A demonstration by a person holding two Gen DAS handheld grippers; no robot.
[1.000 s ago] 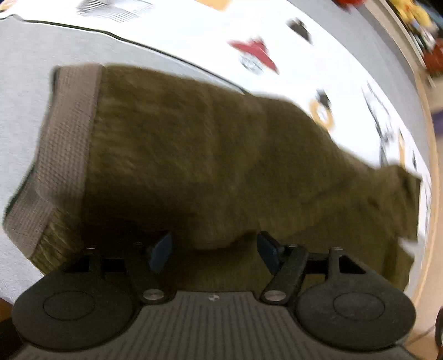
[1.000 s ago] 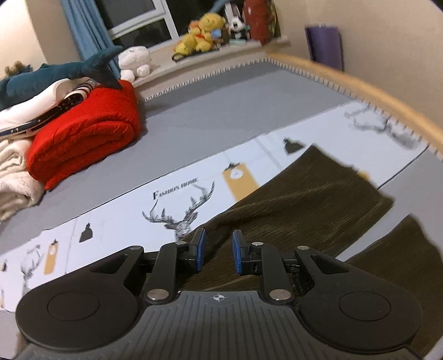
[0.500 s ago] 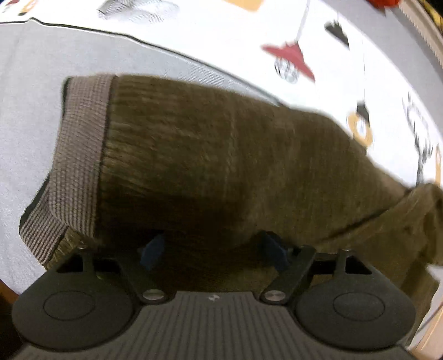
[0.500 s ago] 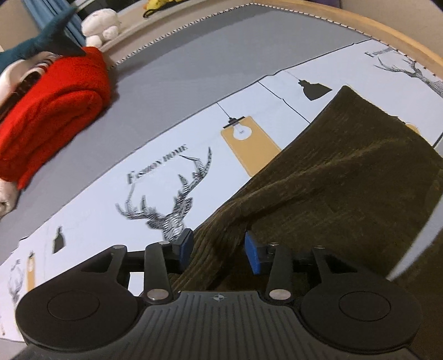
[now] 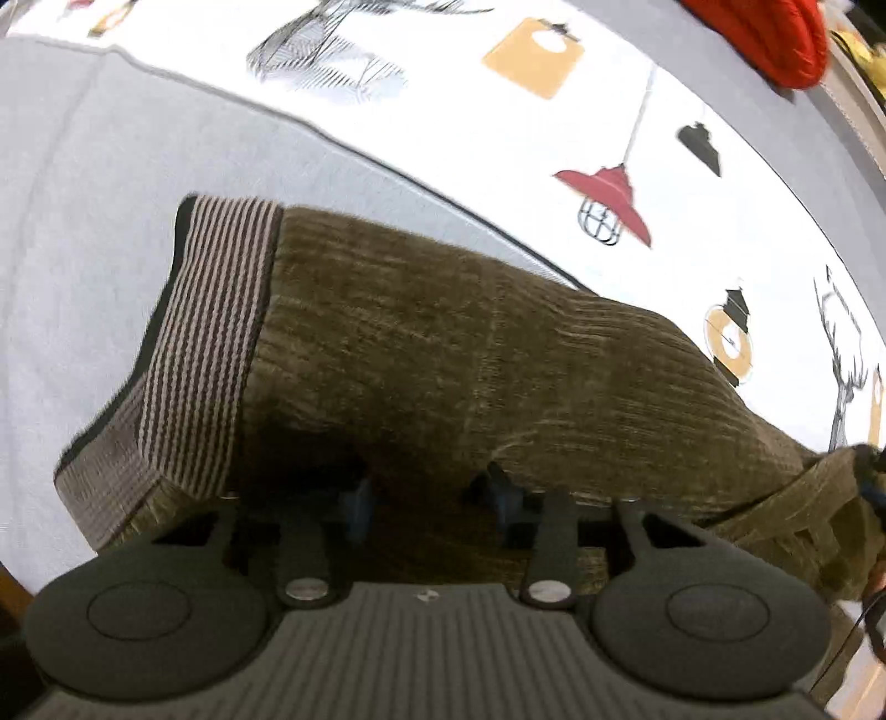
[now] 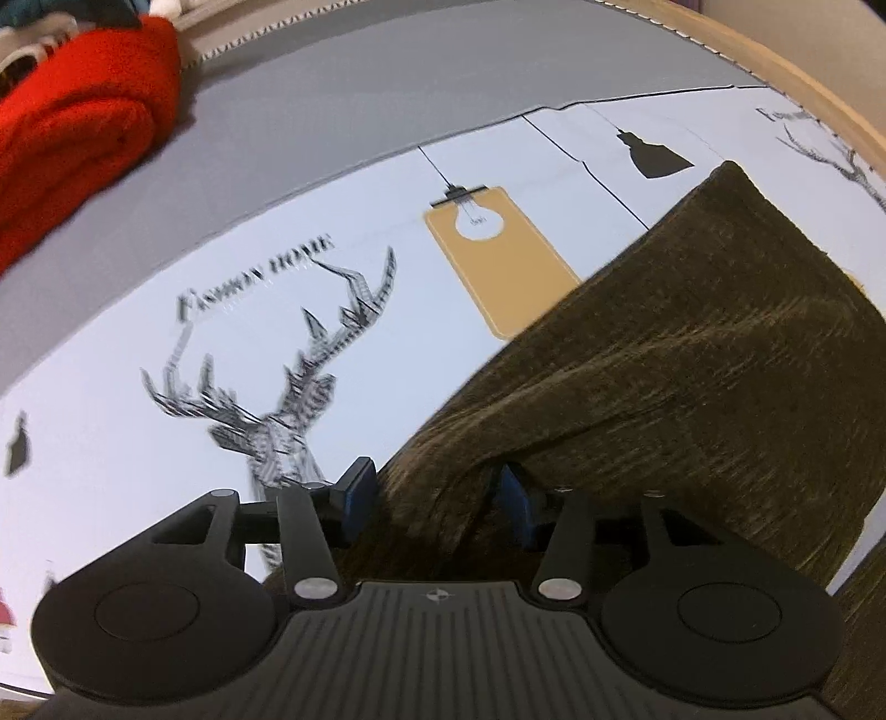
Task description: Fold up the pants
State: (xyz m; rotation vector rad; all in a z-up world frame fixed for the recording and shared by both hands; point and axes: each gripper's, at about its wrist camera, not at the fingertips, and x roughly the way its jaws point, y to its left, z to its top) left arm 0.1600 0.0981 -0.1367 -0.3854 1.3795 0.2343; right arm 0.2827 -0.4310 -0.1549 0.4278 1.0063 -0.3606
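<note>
Olive-brown corduroy pants (image 5: 470, 360) lie on a printed sheet, with a striped waistband (image 5: 210, 343) at the left in the left wrist view. My left gripper (image 5: 423, 498) is open, its blue pads straddling the near edge of the pants close to the waistband. In the right wrist view the pants (image 6: 692, 387) stretch up to the right. My right gripper (image 6: 437, 498) is open, with a raised fold of the pants between its pads.
The grey and white sheet (image 6: 277, 343) carries deer and lamp prints. A folded red blanket (image 6: 72, 133) lies at the far left; it also shows in the left wrist view (image 5: 775, 39). A wooden bed rim (image 6: 803, 83) runs along the right.
My right gripper has opened from nearly shut and dropped down onto the pant fold. My left gripper has narrowed a little and moved in closer over the pants edge.
</note>
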